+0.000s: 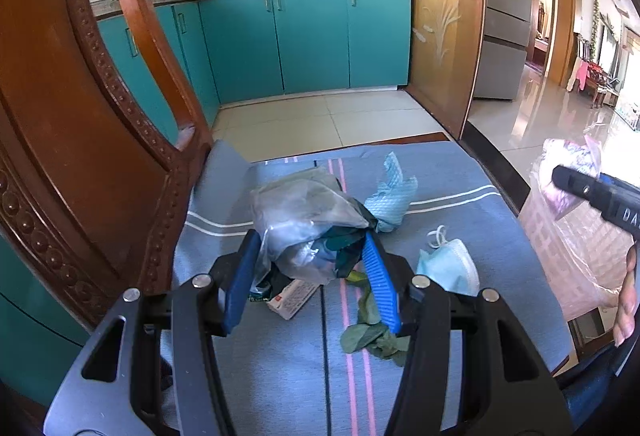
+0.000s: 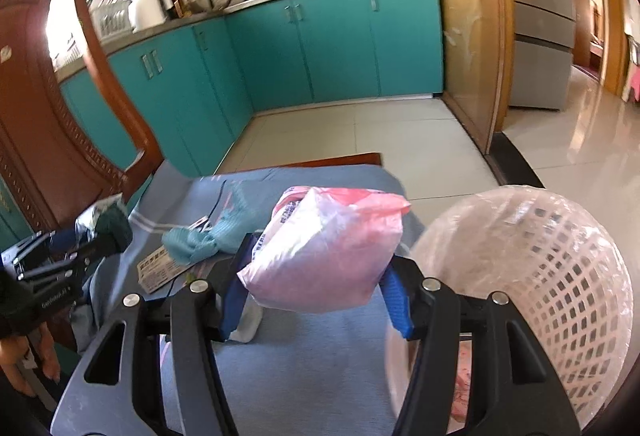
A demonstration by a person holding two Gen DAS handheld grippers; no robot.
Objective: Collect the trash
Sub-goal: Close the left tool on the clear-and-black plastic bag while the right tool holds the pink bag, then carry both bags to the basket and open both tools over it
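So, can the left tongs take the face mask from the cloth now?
Probably not yet: the left tongs are shut on a clear bag bundle. The face mask itself lies uncovered, right beside them.

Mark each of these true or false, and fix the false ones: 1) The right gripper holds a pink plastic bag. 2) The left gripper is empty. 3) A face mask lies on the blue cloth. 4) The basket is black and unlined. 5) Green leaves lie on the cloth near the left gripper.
1) True: the right gripper is shut on the pink plastic bag.
2) False: the left gripper grips a clear bag of scraps.
3) True: the face mask lies on the blue cloth.
4) False: the basket is pale pink lattice with a clear plastic liner.
5) True: the green leaves lie by its right finger.
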